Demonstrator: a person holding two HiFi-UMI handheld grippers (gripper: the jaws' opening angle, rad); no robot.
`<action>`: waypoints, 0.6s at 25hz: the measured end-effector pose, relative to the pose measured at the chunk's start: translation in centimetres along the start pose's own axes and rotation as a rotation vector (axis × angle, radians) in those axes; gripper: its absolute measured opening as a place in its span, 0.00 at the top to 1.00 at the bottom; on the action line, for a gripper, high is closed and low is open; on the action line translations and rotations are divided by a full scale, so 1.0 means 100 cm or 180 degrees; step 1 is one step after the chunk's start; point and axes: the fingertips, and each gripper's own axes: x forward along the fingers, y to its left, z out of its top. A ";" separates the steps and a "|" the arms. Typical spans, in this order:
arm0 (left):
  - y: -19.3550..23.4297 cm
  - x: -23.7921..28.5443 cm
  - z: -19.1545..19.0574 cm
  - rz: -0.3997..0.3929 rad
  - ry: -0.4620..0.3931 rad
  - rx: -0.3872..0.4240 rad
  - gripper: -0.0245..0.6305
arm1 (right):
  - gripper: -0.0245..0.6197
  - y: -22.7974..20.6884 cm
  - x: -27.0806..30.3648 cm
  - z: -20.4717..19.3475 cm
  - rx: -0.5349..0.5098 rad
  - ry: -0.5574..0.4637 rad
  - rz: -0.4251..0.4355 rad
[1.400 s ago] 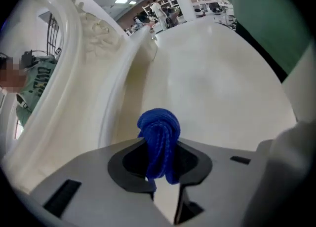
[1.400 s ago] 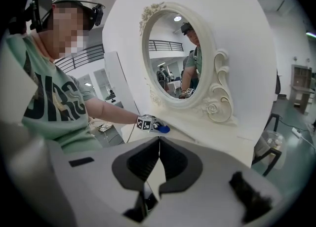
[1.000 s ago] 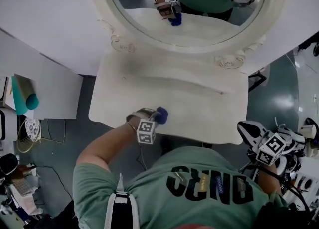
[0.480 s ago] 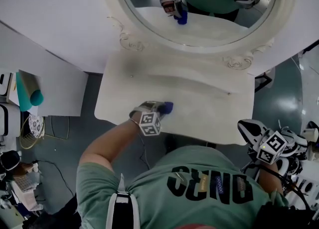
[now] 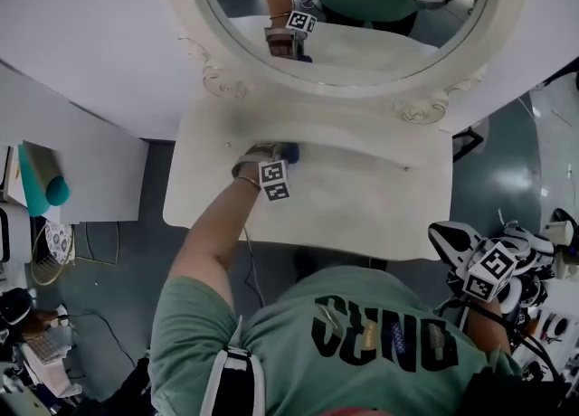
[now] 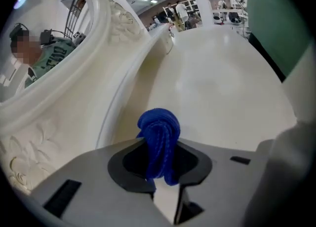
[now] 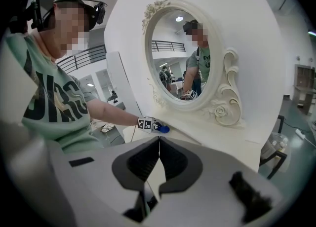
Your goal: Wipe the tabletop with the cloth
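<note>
While my left gripper (image 6: pixel 160 167) pinches the cloth (image 6: pixel 159 131) beside the mirror (image 5: pixel 353 87), the tabletop (image 5: pixel 362 190) stretches rightward toward my closed, empty right gripper (image 7: pixel 158 164).

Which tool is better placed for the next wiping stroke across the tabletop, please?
Left. The left tool is shut on the blue cloth, down at the tabletop by the mirror; the right tool is shut, empty, beyond the table's front edge.

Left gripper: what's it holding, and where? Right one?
Left gripper is shut on the blue cloth, pinching its bunched middle; a wad pokes past the tips. Right gripper is shut, empty.
</note>
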 end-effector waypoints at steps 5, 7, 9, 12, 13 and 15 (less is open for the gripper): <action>-0.079 -0.042 0.006 -0.0541 -0.0183 0.0344 0.81 | 0.94 0.001 0.002 0.004 -0.0019 -0.0064 0.0041; -0.146 -0.075 0.000 -0.0873 -0.0310 0.0501 0.81 | 0.94 0.000 0.005 0.006 -0.0011 -0.0102 0.0078; -0.212 -0.110 -0.005 -0.1187 -0.0412 0.0554 0.81 | 0.94 -0.001 0.009 0.007 -0.0014 -0.0108 0.0121; -0.292 -0.147 -0.017 -0.1647 -0.0401 0.0636 0.81 | 0.94 -0.001 0.015 0.008 -0.0015 -0.0116 0.0168; -0.308 -0.153 -0.020 -0.1738 -0.0401 0.0661 0.81 | 0.94 0.000 0.017 0.008 -0.0019 -0.0116 0.0176; -0.303 -0.154 -0.017 -0.1642 -0.0490 0.0441 0.81 | 0.94 0.002 0.021 0.010 -0.0025 -0.0116 0.0198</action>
